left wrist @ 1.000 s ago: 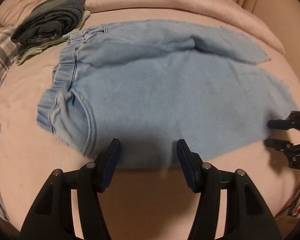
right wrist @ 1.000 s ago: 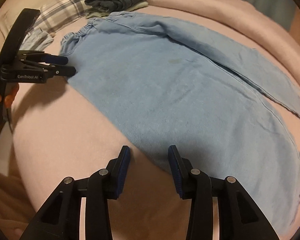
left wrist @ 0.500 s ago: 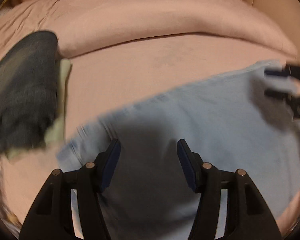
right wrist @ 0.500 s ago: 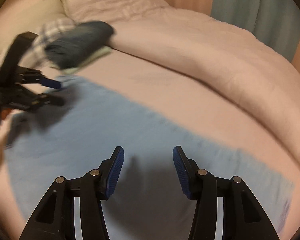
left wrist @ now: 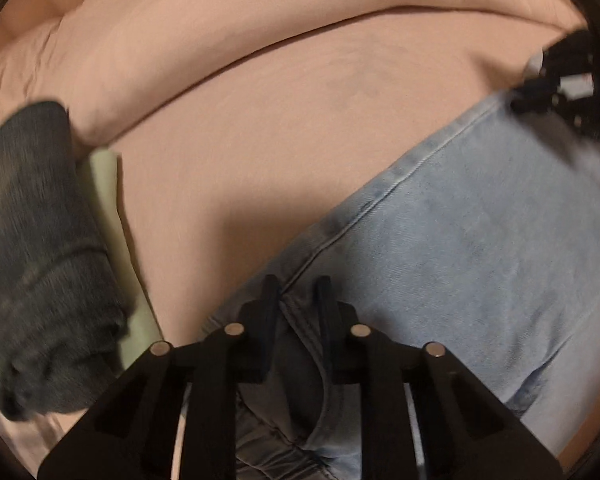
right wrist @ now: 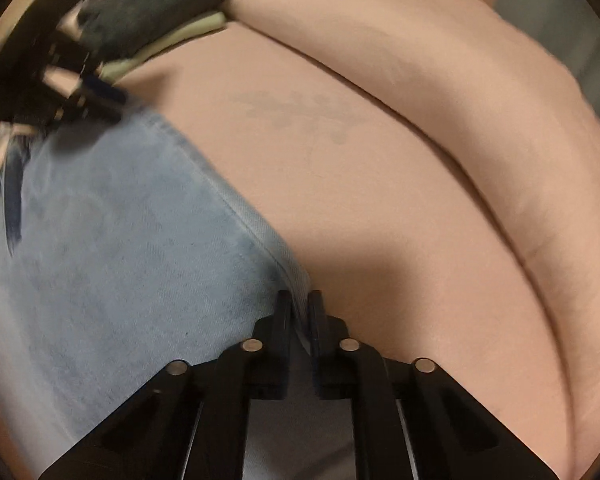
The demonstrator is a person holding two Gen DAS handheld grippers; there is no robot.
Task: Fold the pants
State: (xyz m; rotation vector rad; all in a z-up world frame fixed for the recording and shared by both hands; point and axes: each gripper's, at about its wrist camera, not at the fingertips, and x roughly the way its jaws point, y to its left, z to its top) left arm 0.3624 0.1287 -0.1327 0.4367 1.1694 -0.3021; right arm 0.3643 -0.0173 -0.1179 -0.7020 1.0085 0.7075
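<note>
Light blue denim pants lie on a pink bed. My left gripper is shut on the far edge of the pants near the waistband. My right gripper is shut on the far seam edge of the pants further along the leg. Each gripper shows blurred in the other's view: the right gripper at the upper right of the left wrist view, the left gripper at the upper left of the right wrist view.
A stack of folded dark clothes over a pale green piece sits left of the pants; it also shows in the right wrist view. A rolled pink duvet runs along the far side of the bed.
Both grippers moved from the near side across the pants to the far edge and closed on the fabric. They were open before.
</note>
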